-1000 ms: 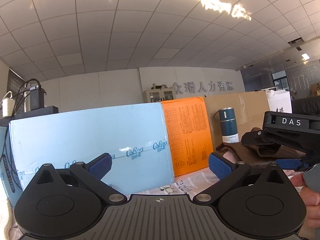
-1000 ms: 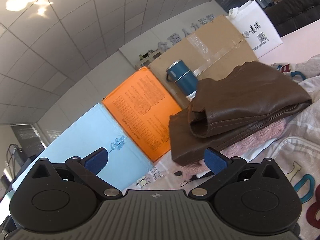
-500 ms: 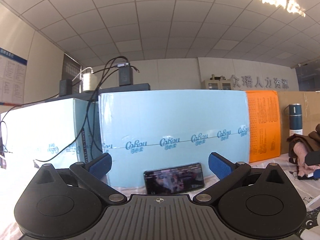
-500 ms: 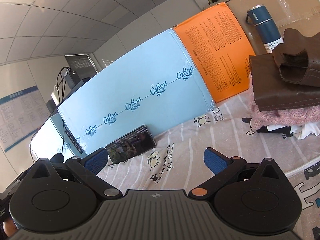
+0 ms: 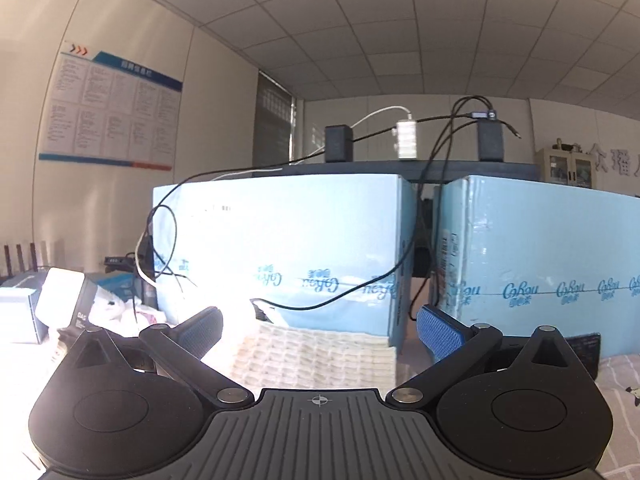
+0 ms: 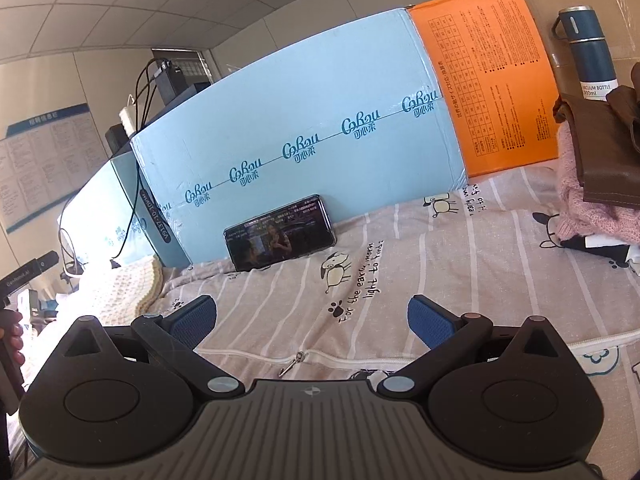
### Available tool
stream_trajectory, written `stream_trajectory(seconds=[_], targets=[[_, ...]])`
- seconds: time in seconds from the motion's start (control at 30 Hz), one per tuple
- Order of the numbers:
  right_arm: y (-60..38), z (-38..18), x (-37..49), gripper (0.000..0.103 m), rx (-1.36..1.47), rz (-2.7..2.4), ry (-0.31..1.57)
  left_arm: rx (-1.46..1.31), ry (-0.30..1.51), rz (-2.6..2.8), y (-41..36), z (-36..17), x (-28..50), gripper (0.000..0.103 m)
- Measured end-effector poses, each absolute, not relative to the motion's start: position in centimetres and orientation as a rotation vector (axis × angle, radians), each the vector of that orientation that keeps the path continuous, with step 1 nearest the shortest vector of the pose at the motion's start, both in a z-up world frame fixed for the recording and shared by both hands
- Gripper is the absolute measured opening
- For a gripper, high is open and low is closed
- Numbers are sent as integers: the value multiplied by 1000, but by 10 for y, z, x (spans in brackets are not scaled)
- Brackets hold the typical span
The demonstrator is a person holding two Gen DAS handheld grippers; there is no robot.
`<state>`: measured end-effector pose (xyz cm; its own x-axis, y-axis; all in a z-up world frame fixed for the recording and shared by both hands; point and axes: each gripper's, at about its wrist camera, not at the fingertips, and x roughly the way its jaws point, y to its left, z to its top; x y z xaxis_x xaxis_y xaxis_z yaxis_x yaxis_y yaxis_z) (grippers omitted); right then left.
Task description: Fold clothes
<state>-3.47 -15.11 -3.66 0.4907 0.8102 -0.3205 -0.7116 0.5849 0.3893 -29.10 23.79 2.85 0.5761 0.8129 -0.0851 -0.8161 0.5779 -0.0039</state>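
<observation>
A cream knitted garment lies in front of my left gripper, which is open and empty just above it. It also shows at the left of the right wrist view. My right gripper is open and empty above the striped cartoon-print bedsheet. A folded stack at the far right holds a brown leather garment on a pink knit.
Light blue cartons and an orange box wall the back. A phone leans on the carton. A blue vacuum bottle stands behind the stack. Cables hang over the cartons. Boxes and bags sit at the left.
Both grippers have swung left, away from the folded stack. The left one now faces the cream knit; the right one has tilted down over the sheet. Both stay open.
</observation>
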Motion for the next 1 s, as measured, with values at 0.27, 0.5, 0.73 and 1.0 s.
stream_trajectory(seconds=[0.27,0.5,0.73,1.0], targets=[[-71,8,-68,103,211,1055,502,-219,46,967,330,25,-321,103],[28,33,-78,103,298,1186,581,-420,10,881,368,-6,-359,103],[148,-5,-87,101,344,1251,816,-566,44,948,398,-26,-370,102],[232,-46,-77,94,330,1162,978,-523,162,936,403,-41,-344,87]])
